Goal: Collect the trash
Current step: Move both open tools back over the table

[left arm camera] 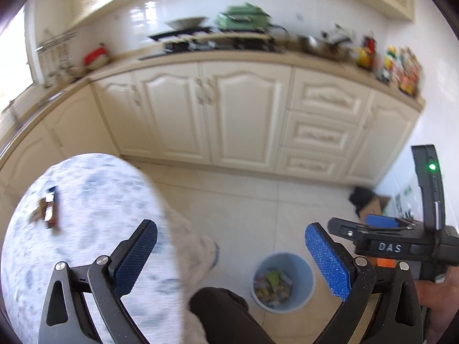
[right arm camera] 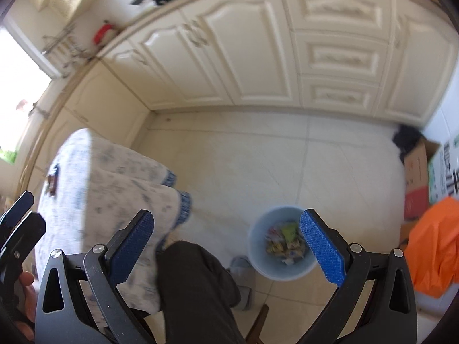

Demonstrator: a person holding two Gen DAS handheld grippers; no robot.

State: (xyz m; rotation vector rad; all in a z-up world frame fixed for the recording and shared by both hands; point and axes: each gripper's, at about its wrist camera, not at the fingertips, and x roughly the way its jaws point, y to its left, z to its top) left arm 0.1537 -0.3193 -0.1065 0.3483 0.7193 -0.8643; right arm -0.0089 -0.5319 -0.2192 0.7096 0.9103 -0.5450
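A light blue trash bin (left arm camera: 282,282) stands on the tiled floor and holds several wrappers; it also shows in the right wrist view (right arm camera: 282,243). A brown wrapper (left arm camera: 49,210) lies on the round table with a blue-patterned cloth (left arm camera: 94,215), also seen small in the right wrist view (right arm camera: 53,182). My left gripper (left arm camera: 231,258) is open and empty, above the table's right edge and the floor. My right gripper (right arm camera: 226,249) is open and empty, above the bin and the person's dark-trousered leg (right arm camera: 198,286). The right gripper's body appears in the left wrist view (left arm camera: 387,243).
Cream kitchen cabinets (left arm camera: 243,114) run along the far wall under a cluttered counter (left arm camera: 258,43). A cardboard box (right arm camera: 418,172) and an orange bag (right arm camera: 433,246) sit on the floor at the right. A grey slipper (right arm camera: 243,269) is beside the bin.
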